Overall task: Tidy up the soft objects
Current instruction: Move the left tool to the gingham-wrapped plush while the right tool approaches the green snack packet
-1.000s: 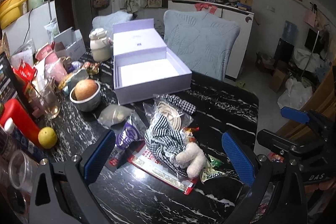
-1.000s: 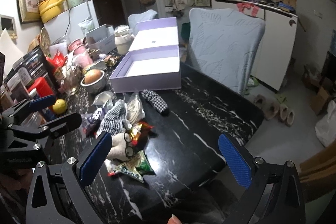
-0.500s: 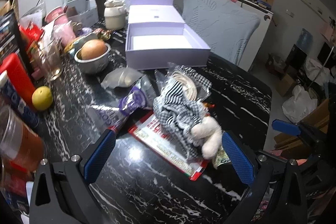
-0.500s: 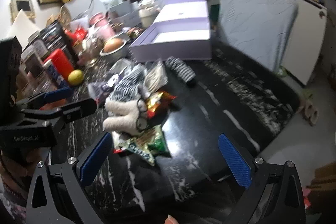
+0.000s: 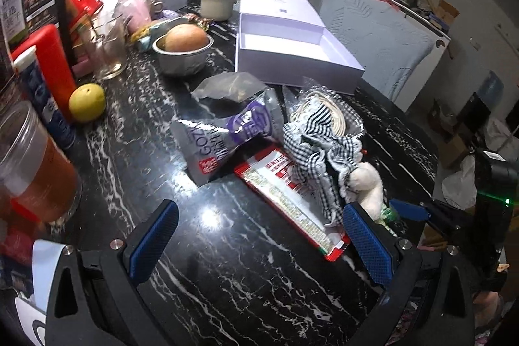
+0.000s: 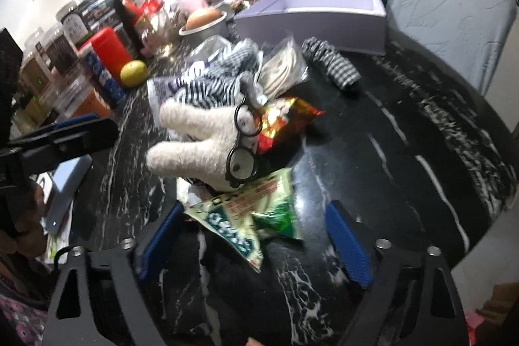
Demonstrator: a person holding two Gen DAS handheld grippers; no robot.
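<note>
Left gripper (image 5: 259,242) was wide open over bare table (image 5: 227,281), holding nothing. One plush bunny (image 6: 201,141) lay flat mid-table, ears pointing left, long axis running left-right, head on two snack bags (image 6: 246,222). Right gripper (image 6: 253,242) had just been closing, green bag between its jaws, not pinched yet.

Black marble table (image 5: 246,278), pale quilted chair (image 5: 376,31), white counter (image 5: 418,18) behind.
</note>
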